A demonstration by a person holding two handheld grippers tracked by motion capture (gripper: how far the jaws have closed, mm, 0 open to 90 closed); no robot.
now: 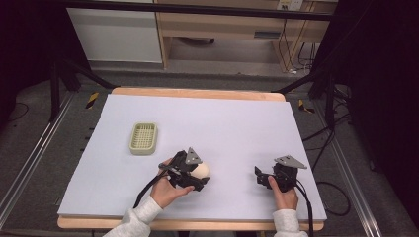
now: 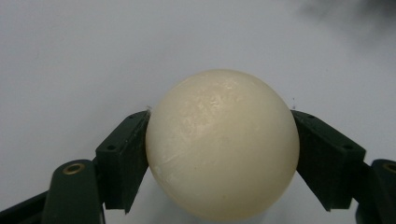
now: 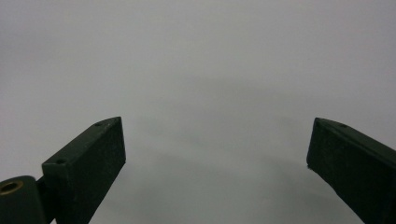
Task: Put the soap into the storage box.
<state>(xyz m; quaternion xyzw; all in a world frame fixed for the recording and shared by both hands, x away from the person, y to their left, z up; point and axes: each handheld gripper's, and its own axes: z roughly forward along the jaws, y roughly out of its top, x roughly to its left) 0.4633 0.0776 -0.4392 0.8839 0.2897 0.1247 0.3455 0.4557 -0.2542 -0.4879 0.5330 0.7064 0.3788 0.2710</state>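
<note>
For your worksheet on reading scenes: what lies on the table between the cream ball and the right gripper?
Nothing: the high view shows bare table between the cream ball and the right gripper.

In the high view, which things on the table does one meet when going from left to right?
Pale green plastic slotted basket → left gripper, its black jaws closed on the cream round ball → right gripper, black, jaws apart with nothing between them, all on the light grey table surface.
</note>
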